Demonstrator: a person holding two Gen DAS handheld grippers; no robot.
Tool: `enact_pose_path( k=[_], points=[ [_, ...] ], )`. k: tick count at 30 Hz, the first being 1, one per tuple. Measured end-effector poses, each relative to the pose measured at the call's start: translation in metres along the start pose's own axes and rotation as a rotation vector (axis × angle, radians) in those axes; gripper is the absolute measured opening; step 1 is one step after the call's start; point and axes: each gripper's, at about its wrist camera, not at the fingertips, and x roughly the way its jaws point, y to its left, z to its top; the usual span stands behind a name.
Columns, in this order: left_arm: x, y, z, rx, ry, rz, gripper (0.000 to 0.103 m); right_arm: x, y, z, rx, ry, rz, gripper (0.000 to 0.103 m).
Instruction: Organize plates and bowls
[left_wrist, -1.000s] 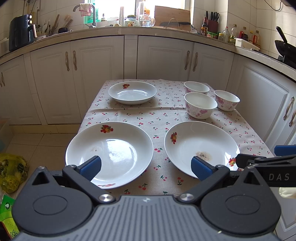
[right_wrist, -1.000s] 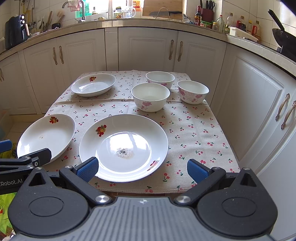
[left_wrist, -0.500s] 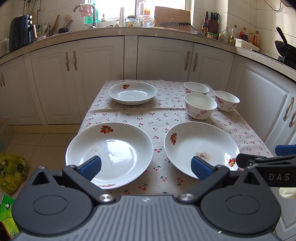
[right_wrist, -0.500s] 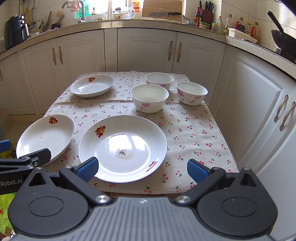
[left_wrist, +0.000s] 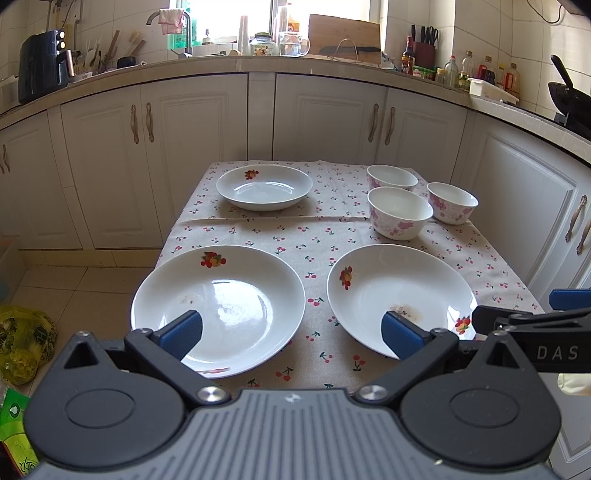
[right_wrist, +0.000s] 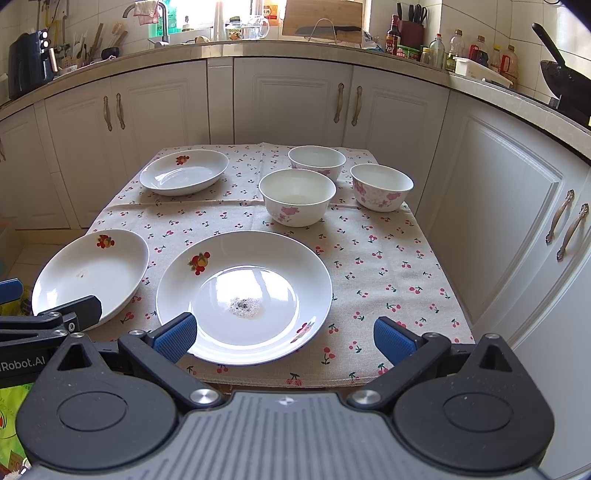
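Note:
Three white plates with fruit prints lie on a cherry-print tablecloth: a near-left plate (left_wrist: 218, 306), a near-right plate (left_wrist: 399, 291) with a brown stain, and a far plate (left_wrist: 264, 186). Three white bowls with pink flowers (left_wrist: 399, 212) stand at the far right. My left gripper (left_wrist: 291, 334) is open and empty above the table's near edge, between the two near plates. My right gripper (right_wrist: 284, 336) is open and empty over the near rim of the stained plate (right_wrist: 243, 295). The near-left plate (right_wrist: 90, 273), far plate (right_wrist: 184, 171) and bowls (right_wrist: 297, 195) also show in the right wrist view.
White kitchen cabinets (left_wrist: 207, 147) and a cluttered counter (left_wrist: 295, 62) wrap around behind and to the right of the small table (right_wrist: 388, 258). A yellow bag (left_wrist: 22, 343) lies on the tiled floor at the left.
The right wrist view has drifted slightly, with the table contents sitting a little lower. The left gripper has barely moved. Both stay open.

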Motion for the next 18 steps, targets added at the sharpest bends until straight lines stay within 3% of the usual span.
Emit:
enact_pose_path(
  k=[18],
  points=[
    [-0.0026, -0.0014, 0.0023, -0.002, -0.005, 0.001, 0.102, -0.0023, 0.0019, 0.0004, -0.005, -0.009, -0.010, 0.103]
  ],
)
